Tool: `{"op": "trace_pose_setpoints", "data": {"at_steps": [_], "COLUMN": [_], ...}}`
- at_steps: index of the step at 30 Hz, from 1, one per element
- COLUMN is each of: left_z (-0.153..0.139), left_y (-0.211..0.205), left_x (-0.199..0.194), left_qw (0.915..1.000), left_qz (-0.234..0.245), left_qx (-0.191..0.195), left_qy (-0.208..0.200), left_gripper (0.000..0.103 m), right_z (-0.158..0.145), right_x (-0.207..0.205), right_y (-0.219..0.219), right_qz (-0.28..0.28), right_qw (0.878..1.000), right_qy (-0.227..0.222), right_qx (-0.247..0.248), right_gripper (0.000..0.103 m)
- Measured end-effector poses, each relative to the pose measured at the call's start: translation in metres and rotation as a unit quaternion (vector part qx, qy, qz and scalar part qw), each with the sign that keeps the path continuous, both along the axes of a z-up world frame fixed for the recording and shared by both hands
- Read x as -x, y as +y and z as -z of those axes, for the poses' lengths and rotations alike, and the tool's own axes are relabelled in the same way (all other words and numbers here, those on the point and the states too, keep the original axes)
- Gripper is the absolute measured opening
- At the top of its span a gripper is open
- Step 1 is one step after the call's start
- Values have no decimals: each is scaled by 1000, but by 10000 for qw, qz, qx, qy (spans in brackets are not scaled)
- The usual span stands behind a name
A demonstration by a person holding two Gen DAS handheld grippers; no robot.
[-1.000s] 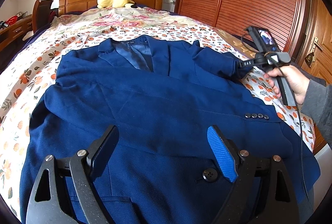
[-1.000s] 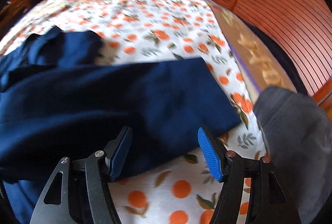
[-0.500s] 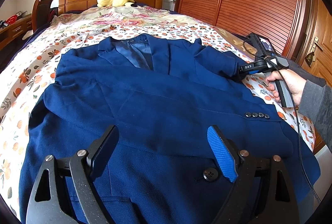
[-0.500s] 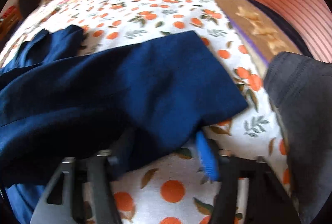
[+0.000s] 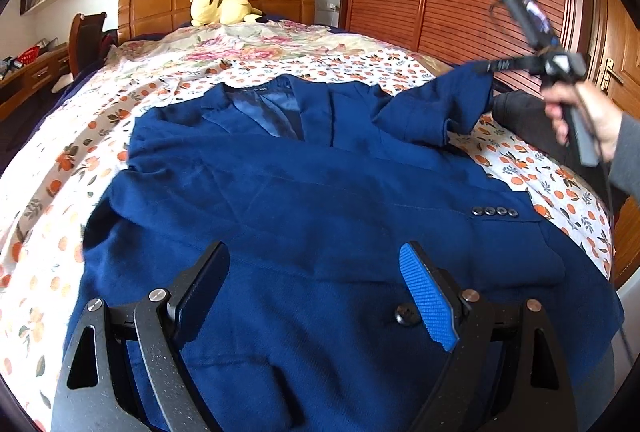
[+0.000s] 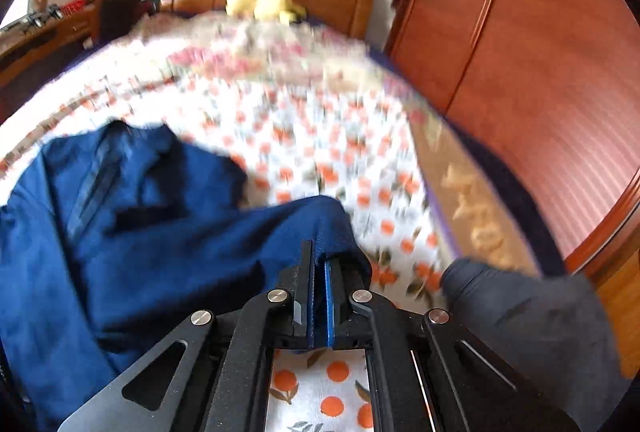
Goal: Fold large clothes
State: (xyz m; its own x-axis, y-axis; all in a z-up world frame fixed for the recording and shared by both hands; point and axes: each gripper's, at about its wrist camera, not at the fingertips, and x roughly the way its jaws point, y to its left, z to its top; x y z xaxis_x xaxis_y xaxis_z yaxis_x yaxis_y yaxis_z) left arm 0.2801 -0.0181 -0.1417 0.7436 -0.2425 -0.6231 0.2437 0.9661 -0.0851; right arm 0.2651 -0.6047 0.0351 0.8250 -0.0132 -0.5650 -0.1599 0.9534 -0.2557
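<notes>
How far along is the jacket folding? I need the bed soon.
Done: the blue jacket lies spread flat, front up, on the bed. In hand: the right tongs are shut on the sleeve end and hold it lifted off the bedspread. The left tongs hover open over the hem. Left: no fold shows in the jacket body.

From my right gripper (image 6: 317,284), the bedspread (image 6: 304,136) ahead was motion-blurred. Below my left gripper (image 5: 316,296), the frame edge cut off the jacket (image 5: 304,192) hem.
</notes>
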Motion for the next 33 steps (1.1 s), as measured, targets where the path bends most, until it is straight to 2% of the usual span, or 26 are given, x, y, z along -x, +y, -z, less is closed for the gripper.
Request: {"op": "trace_pose_setpoints", "data": {"at_steps": [9,14,18,24,29,33], "left_z": [-17,-24,-27,-30,-31,-30], "left_y": [32,52,63,76,83,85], "left_x": [32,45,52,59,63,65], "left_qw": [9994,9987,9981,9972,9968,9967], "left_qz": [-231,-373,-476,-607,-657,-670], "left_qx": [-64,-36,-45,-58,-56,-68], "left_qy": [-232,-336,-389,-436,-445,-453], "left_gripper": [88,87,88,88,87,87], "right_z": [-72,-85,-89,-73,-34,-5], "right_x": [89,134,166,207,231,229], "right_y": [36,59,66,67,53,39], "right_qz": [-641,-1198,-1662,-2263,-2513,-2472], "right_qw": [9935,9863,9796,9706,9653,9666], "right_qy": [-933,-1102,-1060,-634,-63,222], "right_qx": [-146,-256,-403,-519,-715,-637], "right_gripper": [3,3,3,3,3,3]}}
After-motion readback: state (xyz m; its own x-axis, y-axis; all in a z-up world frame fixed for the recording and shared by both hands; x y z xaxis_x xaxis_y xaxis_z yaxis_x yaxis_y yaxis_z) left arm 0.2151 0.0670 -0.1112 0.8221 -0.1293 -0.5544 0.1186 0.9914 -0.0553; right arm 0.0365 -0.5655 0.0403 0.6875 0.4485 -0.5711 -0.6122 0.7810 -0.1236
